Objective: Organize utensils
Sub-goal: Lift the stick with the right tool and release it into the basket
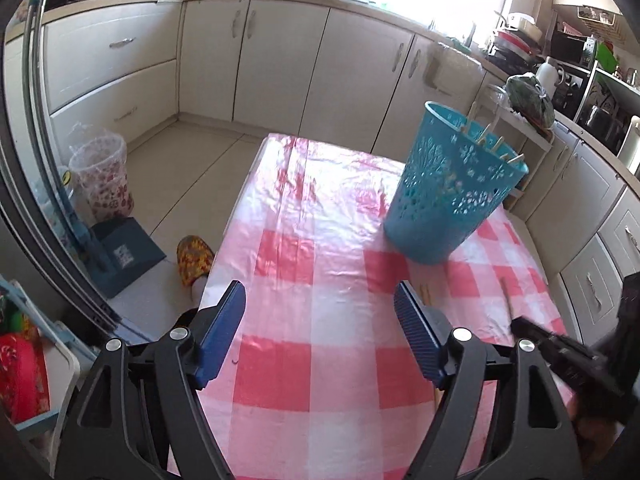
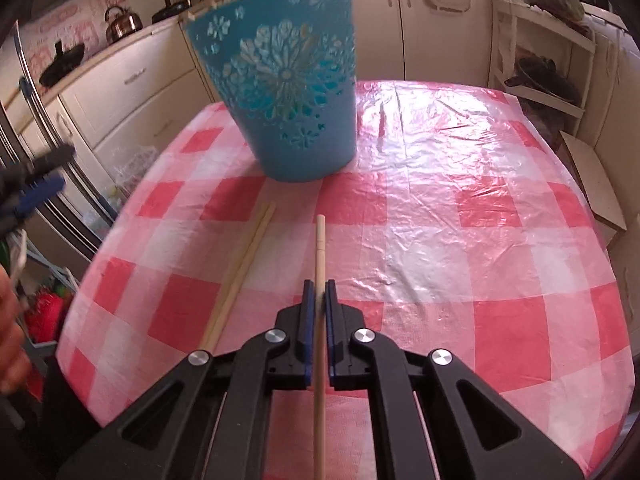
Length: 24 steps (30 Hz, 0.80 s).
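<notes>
Chopstick [image 2: 320, 264] pinched lengthwise in level right gripper [image 2: 319, 296] jaws.

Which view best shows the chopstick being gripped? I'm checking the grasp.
The right wrist view: the chopstick runs clamped between the right gripper fingers. The left wrist view shows only that gripper at its edge, blurred.
</notes>
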### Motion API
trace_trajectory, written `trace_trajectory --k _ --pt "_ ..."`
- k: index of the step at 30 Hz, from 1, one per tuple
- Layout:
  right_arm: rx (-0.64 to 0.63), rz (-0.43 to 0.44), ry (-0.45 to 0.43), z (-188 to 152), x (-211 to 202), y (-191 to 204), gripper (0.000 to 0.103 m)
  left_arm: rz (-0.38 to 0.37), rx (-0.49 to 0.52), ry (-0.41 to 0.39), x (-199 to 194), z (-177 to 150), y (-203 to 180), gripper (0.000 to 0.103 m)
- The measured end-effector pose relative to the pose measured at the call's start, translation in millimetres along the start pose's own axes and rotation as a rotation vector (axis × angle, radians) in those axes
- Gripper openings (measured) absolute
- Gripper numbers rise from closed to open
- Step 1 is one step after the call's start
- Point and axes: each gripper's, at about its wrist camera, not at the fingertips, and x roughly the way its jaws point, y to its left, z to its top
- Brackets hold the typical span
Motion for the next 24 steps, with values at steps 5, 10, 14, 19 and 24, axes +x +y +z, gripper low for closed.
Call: trace_trajectory --k 5,10,14,19,24 --pt "0.103 0.162 -0.164 21 -48 -3 0.006 0.001 -0.023 0.007 -1 -2 10 0.073" --pt "0.133 0.248 -0.356 78 -85 5 0.006 -0.021 -0.030 -0.003 -6 0 7 0.073" --pt "0.124 0.240 -0.514 147 -90 21 0.006 -0.037 -0.029 -0.001 -8 -1 3 0.073" --pt "0.153 0.147 -0.635 210 -60 29 0.006 -0.052 -0.036 0.021 -4 -6 4 0.073" --pt "0.173 0.029 -0.622 224 -20 28 0.006 -0.056 -0.057 0.046 3 -11 10 0.073"
